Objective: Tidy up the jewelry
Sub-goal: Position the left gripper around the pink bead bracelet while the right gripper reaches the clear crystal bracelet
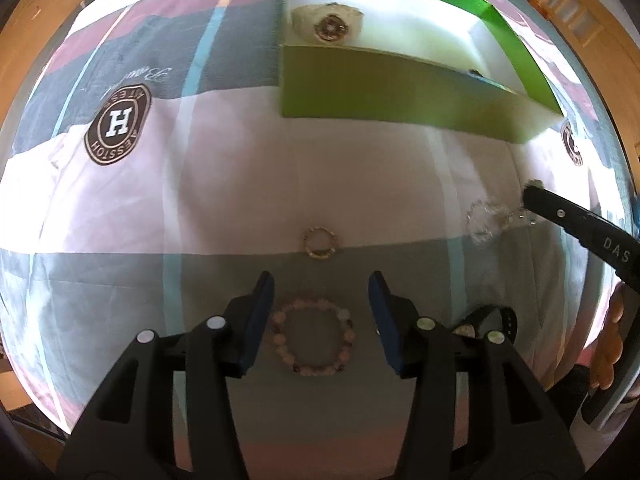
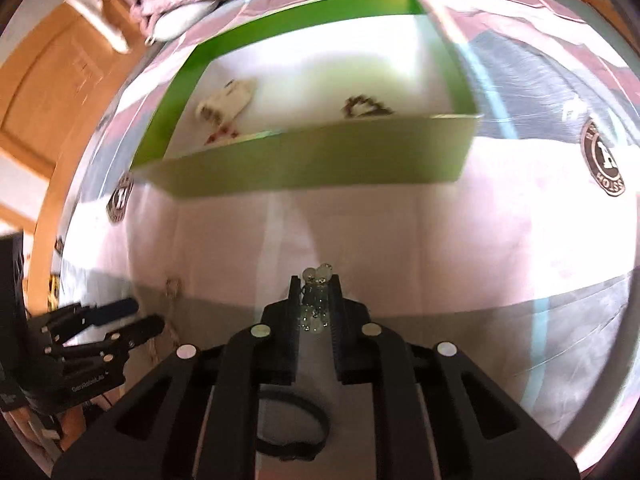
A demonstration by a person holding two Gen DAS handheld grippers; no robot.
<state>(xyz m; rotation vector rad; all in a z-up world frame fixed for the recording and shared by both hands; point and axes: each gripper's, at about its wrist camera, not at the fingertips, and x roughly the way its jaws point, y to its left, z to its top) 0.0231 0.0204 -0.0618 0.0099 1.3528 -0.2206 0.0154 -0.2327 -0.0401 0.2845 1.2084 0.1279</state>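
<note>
With the clear glass-bead bracelet [image 2: 316, 300] pinched in the right gripper [image 2: 316, 300] and the pink stone-bead bracelet [image 1: 311, 335] straddled by the spread left gripper [image 1: 320, 308], a carry to the green cardboard box [image 2: 304, 160] at twelve o'clock is judged next

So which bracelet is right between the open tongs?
The pink beaded bracelet, the big ring of round pinkish stones lying flat between the left tongs. The small gold bracelet lies further ahead, and the clear bead bracelet is in the right tongs.
</note>
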